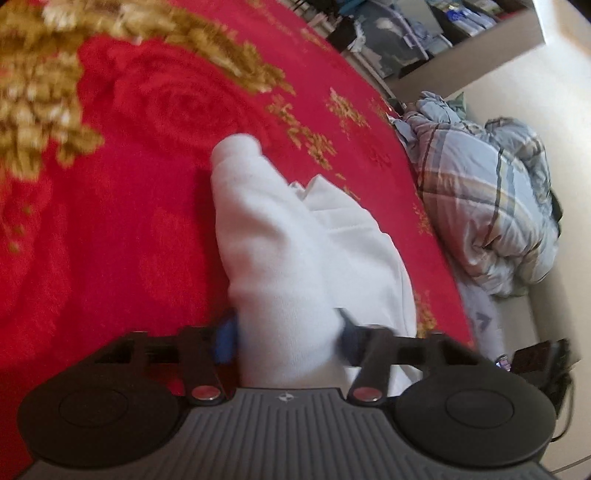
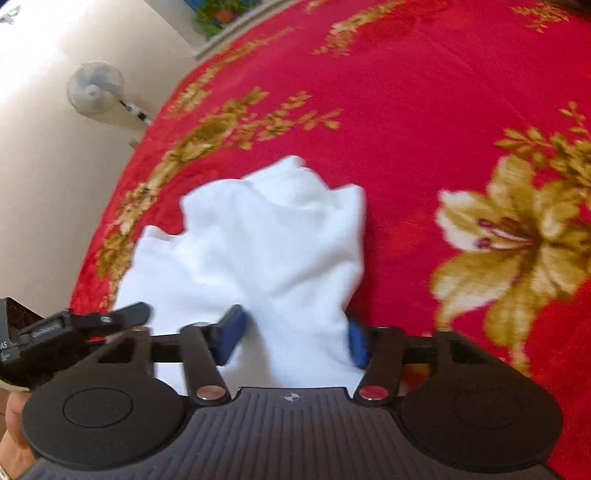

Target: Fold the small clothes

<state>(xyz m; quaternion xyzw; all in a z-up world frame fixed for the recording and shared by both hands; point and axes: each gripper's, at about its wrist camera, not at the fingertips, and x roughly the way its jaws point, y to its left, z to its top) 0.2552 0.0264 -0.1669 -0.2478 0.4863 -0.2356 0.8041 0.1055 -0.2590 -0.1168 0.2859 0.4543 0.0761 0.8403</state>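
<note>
A small white garment (image 1: 295, 236) lies bunched on a red blanket with gold flowers (image 1: 129, 184). My left gripper (image 1: 286, 336) is shut on one end of it, the cloth pinched between the blue pads (image 1: 225, 339). In the right wrist view the same white garment (image 2: 266, 243) spreads out ahead, and my right gripper (image 2: 295, 336) is shut on its near part between its blue pads (image 2: 232, 334). The left gripper's body (image 2: 55, 332) shows at the left edge of the right wrist view, close beside the right one.
The red blanket (image 2: 424, 110) covers the bed. A plaid quilt (image 1: 491, 206) is heaped beside the bed on the right. Shelves with clothes (image 1: 424, 33) stand behind. A white standing fan (image 2: 96, 88) is on the floor to the left.
</note>
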